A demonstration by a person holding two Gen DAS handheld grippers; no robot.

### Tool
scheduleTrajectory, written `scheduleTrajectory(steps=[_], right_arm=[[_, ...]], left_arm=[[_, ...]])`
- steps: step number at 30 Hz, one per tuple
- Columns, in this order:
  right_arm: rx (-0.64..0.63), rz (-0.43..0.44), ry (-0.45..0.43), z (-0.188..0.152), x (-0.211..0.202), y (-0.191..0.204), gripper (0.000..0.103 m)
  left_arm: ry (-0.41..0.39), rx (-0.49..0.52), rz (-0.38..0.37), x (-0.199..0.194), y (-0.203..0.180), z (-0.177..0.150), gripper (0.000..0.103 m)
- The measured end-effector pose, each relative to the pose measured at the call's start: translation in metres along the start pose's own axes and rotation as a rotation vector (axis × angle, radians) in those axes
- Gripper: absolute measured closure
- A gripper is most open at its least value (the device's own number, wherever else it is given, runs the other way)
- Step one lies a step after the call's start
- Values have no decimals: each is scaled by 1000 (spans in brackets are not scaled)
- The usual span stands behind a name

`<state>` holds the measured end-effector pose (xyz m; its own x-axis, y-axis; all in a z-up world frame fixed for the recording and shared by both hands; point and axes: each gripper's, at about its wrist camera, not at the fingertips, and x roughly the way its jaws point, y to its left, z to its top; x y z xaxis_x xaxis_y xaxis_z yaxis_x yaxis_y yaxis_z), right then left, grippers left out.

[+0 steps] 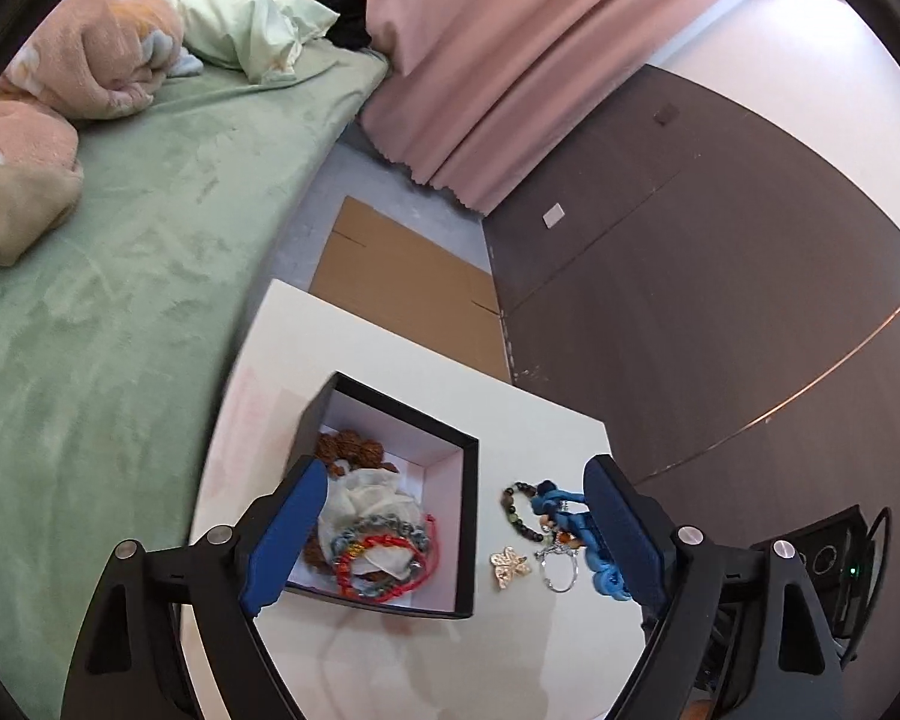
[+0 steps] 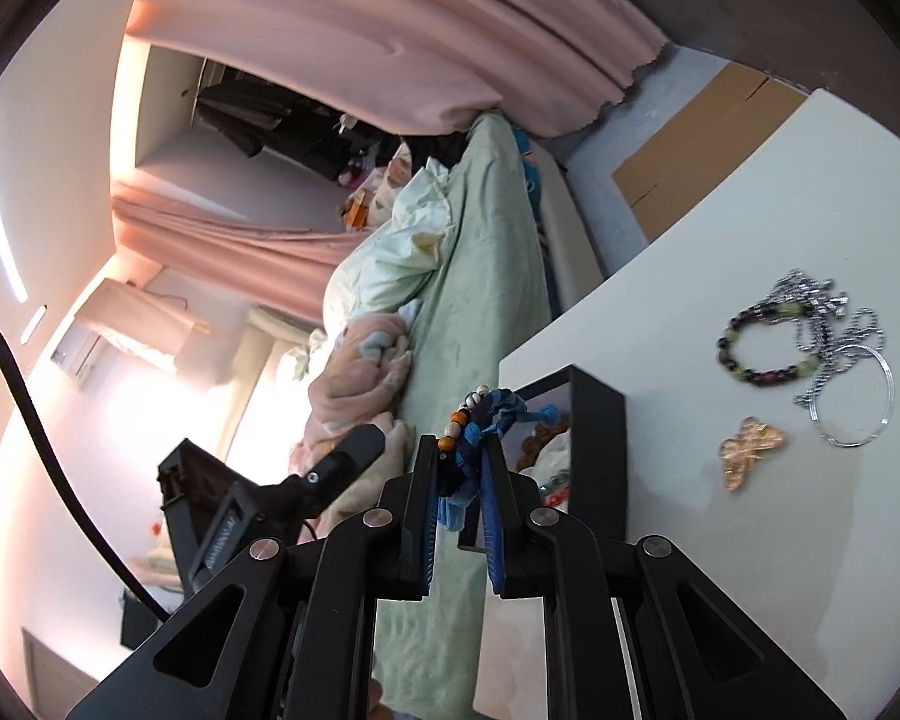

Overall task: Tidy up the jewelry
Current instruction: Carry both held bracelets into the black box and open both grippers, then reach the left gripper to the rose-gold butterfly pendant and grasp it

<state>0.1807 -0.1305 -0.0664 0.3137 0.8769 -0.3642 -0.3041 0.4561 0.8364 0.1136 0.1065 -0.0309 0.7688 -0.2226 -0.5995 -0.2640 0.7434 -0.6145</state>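
The left gripper [image 1: 450, 534] is wide open, and its 2 blue padded fingers [image 1: 282, 540] hold nothing; 1 finger hangs over the near side of the box and the other is over the loose pieces on the table. The right gripper [image 2: 459, 492] is almost shut, and its 2 flat blue pads squeeze a blue braided cord [image 2: 480, 420] with small orange and white beads on it. The cord is up in the air, near the black box. The black box [image 1: 467, 516] is square, with black walls and a pale inside, and it sits open on the smooth white table [image 1: 540, 648]. Inside the box lie a crumpled soft white pouch [image 1: 372, 498], a red bead bracelet [image 1: 390, 564], a grey-blue bead bracelet [image 1: 384, 525] and some bumpy brown beads [image 1: 351, 444] at the far end. Just beside the box, on the table, is a shiny gold butterfly clip [image 2: 750, 444]. Near it lie a round dark bead bracelet [image 2: 762, 342] with green beads, a thin silver ring-shaped hoop [image 2: 858, 396] and a silver bead chain [image 2: 834, 324] that touches both. Past the table is a flat brown cardboard sheet [image 1: 390, 276] on the floor. Next to it is a bed with a fuzzy green cover [image 1: 138, 252], a pale green pillow [image 1: 240, 24] and a fluffy pink blanket [image 1: 84, 60]. Furthest away hang long pink curtains [image 1: 510, 48] with soft folds.
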Motion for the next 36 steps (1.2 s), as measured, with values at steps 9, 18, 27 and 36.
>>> scheduleTrajectory(steps=[9, 18, 27, 36], right_arm=[[-39, 6, 68, -5, 40, 14, 87], [37, -124, 174, 0, 61, -10, 29], [28, -194, 109, 6, 19, -23, 29], [41, -301, 48, 17, -15, -33, 29]], left_arm=[[-39, -47, 14, -15, 22, 14, 15], [-41, -39, 20, -11, 22, 18, 15], [-37, -5, 17, -4, 7, 12, 15], [-17, 62, 45, 6, -13, -3, 15]])
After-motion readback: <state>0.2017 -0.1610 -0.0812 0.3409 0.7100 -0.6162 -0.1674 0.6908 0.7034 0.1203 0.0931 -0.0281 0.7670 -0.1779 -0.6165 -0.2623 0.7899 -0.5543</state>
